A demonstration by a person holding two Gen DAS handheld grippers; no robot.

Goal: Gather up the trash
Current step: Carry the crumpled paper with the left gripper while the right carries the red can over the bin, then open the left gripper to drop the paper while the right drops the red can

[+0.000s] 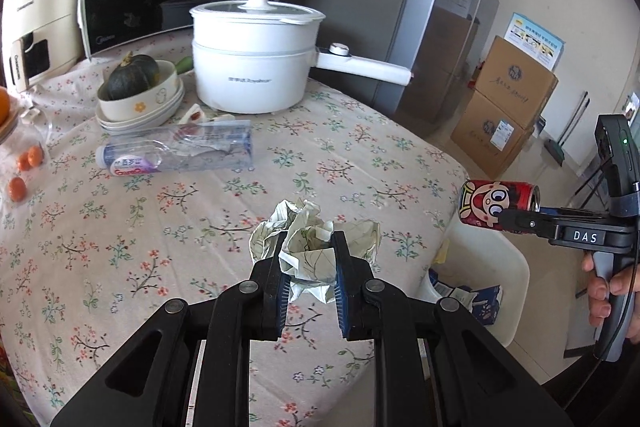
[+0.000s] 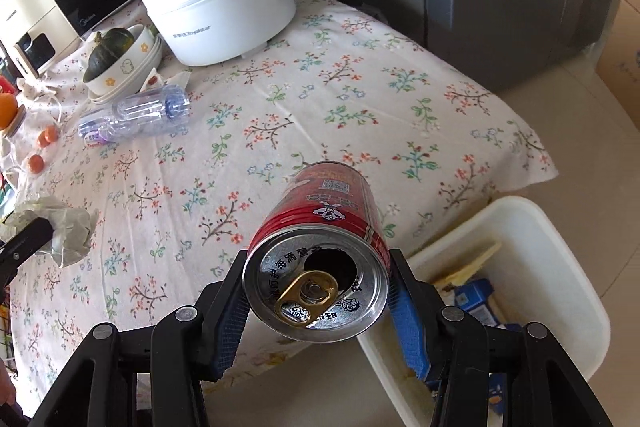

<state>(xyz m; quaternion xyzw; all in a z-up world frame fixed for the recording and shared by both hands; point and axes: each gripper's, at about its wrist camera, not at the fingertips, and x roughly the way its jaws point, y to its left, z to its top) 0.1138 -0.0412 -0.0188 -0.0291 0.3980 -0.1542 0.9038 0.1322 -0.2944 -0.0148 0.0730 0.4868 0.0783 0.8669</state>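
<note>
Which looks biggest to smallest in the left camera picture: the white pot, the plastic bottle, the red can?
1. white pot, clearly largest.
2. plastic bottle, lying on the tablecloth.
3. red can, smallest, though it sits at the picture's edge, where things look squashed.

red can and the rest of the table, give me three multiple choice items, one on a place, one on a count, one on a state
1. Where is the plastic bottle?
A. lying on the tablecloth
B. in the bin
C. on the pot

2. How many grippers hold something?
A. none
B. one
C. two

3. The red can is
A. sealed
B. opened
C. crushed flat

Key: 1 A, it lies before the stacked bowls. 2 C, the left gripper clamps crumpled paper, the right gripper clamps the can. 3 B, its top shows a hole.
</note>
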